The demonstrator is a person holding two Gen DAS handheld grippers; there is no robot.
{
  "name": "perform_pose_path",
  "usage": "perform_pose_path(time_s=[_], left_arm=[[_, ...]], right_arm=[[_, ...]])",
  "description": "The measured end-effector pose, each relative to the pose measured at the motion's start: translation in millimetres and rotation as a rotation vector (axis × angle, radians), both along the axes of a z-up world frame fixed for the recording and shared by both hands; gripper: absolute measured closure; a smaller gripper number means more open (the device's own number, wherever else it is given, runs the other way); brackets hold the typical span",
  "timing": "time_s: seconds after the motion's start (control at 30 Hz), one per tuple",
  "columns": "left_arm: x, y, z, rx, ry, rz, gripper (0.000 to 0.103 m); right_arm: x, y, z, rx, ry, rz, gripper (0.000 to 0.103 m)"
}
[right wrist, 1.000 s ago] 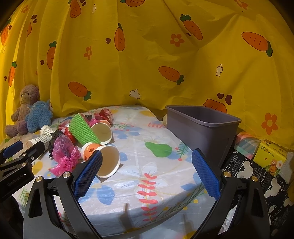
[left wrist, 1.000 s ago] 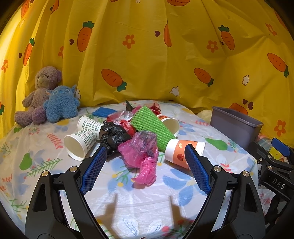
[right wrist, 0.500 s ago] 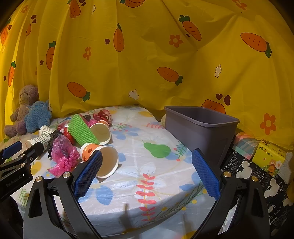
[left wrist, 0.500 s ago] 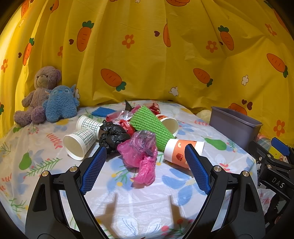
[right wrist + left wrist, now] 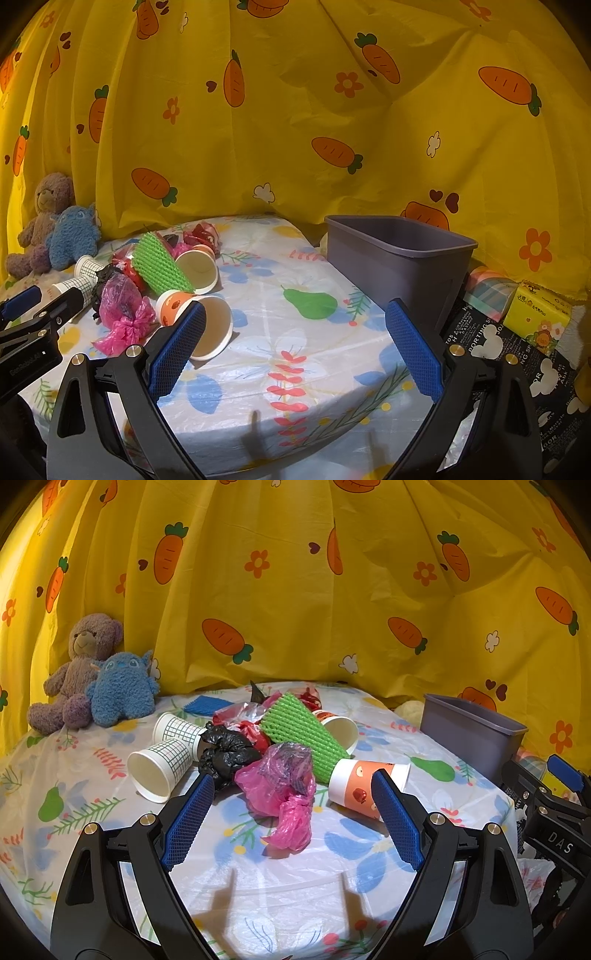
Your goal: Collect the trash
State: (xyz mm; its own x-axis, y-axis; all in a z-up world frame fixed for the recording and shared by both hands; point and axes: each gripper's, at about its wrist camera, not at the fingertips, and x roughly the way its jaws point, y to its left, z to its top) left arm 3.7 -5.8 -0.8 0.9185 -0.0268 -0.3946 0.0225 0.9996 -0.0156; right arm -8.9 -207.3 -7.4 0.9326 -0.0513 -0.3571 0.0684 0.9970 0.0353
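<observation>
Barely closer to pink bag (image 5: 284,794) than before; both grippers' fingers (image 5: 188,816) spread, empty; floral table (image 5: 295,354), carrot curtain (image 5: 295,110).

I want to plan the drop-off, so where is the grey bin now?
The grey bin stands at the table's right edge in the right wrist view, beyond the pear print and apart from the trash pile.

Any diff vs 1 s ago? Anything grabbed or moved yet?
Practically nothing. The right wrist view drifts a touch, so the grey bin sits marginally lower-left in frame; the left wrist view is essentially unchanged. Nothing grabbed or released: left gripper and right gripper stay open and empty. The trash pile, with pink bag, orange cup and green foam net, lies where it was.
</observation>
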Motion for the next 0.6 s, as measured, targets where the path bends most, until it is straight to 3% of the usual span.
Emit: perform_pose_path(time_s=[0.6], left_arm=[[-0.3, -2.3, 3.2, -0.007, -0.001, 0.000, 0.017]], right_arm=[[-0.9, -1.2, 0.7, -0.006, -0.012, -0.007, 0.008]])
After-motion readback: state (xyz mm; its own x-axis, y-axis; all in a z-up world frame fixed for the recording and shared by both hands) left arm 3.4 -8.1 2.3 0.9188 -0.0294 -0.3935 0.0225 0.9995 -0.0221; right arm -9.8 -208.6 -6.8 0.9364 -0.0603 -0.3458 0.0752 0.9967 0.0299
